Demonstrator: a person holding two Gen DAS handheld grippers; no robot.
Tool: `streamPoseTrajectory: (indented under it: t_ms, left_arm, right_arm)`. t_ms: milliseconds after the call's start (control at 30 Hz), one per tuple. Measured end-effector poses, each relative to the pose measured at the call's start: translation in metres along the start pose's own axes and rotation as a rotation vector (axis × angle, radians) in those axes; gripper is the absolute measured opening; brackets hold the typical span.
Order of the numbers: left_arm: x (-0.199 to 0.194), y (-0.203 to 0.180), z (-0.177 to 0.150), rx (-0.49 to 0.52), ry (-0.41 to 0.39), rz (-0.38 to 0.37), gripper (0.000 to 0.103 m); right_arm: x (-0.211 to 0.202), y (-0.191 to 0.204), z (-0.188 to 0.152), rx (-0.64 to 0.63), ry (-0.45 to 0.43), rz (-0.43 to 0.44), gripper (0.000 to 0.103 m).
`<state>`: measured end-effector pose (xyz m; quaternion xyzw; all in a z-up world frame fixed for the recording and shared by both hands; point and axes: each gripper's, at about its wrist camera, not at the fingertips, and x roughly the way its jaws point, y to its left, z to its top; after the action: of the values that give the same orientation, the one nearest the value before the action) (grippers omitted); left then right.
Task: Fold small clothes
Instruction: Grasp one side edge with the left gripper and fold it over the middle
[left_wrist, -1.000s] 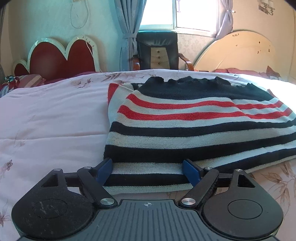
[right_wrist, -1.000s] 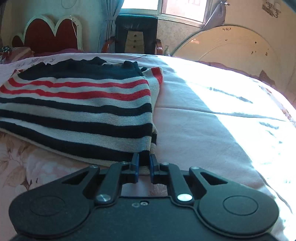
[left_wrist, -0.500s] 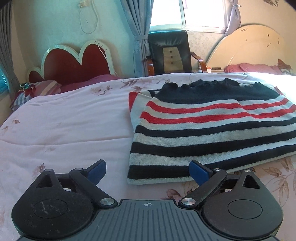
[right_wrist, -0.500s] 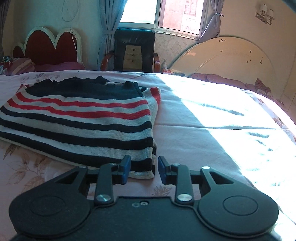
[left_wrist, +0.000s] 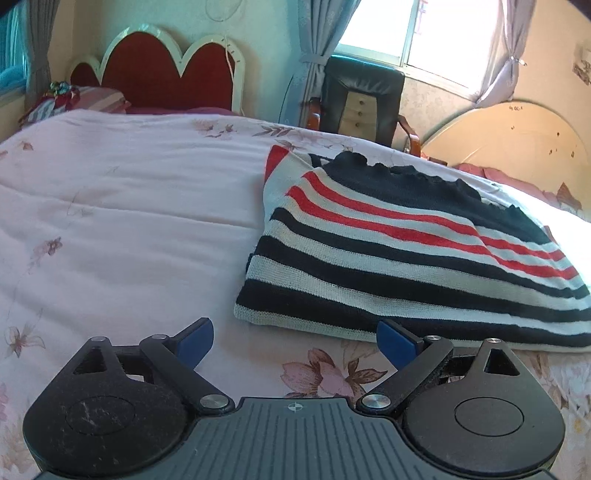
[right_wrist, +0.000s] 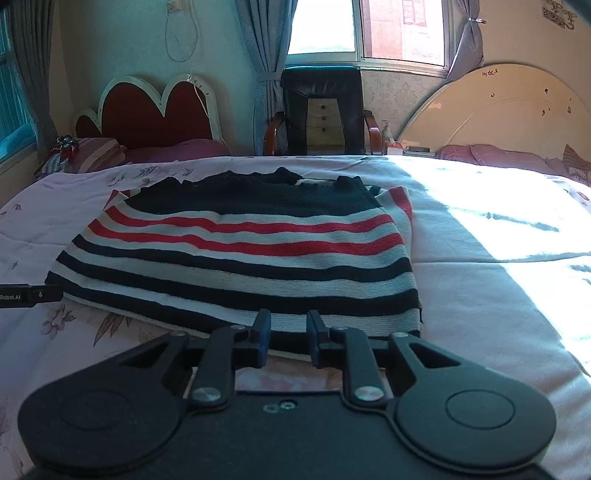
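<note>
A folded knit sweater (left_wrist: 399, 258) with navy, white and red stripes lies flat on the pink floral bedspread (left_wrist: 110, 221). In the left wrist view my left gripper (left_wrist: 295, 338) is wide open and empty, just short of the sweater's near left corner. In the right wrist view the sweater (right_wrist: 243, 254) lies straight ahead. My right gripper (right_wrist: 288, 325) is open with a narrow gap and empty, at the sweater's near edge. The tip of the left gripper (right_wrist: 29, 295) shows at the left edge of that view.
A red scalloped headboard (right_wrist: 155, 110) and pillows stand at the bed's far left. A black chair (right_wrist: 321, 110) stands under the window. A cream round headboard (right_wrist: 509, 110) is at the right. Sunlight falls on the bedspread (right_wrist: 498, 221) right of the sweater.
Both grippers have pulled back from the sweater's near edge and risen. The right gripper, which was shut on the hem, has let go and opened a little. The left stayed wide open.
</note>
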<state>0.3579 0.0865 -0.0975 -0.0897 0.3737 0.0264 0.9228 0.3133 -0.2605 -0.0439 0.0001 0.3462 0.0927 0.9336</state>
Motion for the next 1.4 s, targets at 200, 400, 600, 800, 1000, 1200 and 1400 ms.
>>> streamPoseTrajectory:
  t_ms: [200, 400, 600, 800, 1000, 1200, 1400]
  left_arm:
    - [0.021, 0.038, -0.004, -0.372, -0.002, -0.225, 0.085]
    - [0.046, 0.057, -0.009, -0.635, -0.059, -0.345, 0.085]
    - [0.068, 0.044, 0.003, -0.626, -0.094, -0.355, 0.084]
    - [0.095, 0.047, 0.018, -0.676, -0.064, -0.305, 0.037]
    - [0.094, 0.054, 0.011, -0.754, -0.142, -0.430, 0.023]
    - [0.120, 0.062, 0.000, -0.802, -0.087, -0.475, 0.023]
    - [0.127, 0.064, 0.000, -0.848, -0.079, -0.557, 0.023]
  right_arm:
    - [0.016, 0.007, 0.010, 0.019, -0.007, 0.018, 0.022]
    - [0.039, 0.014, 0.030, 0.070, -0.026, 0.083, 0.019]
    - [0.066, 0.022, 0.044, 0.115, -0.019, 0.107, 0.018]
    - [0.079, 0.033, 0.047, 0.101, -0.008, 0.114, 0.018]
    - [0.089, 0.040, 0.053, 0.089, 0.024, 0.107, 0.009]
    - [0.101, 0.055, 0.059, 0.052, 0.028, 0.129, 0.007]
    - [0.118, 0.067, 0.043, -0.031, 0.053, 0.074, 0.004]
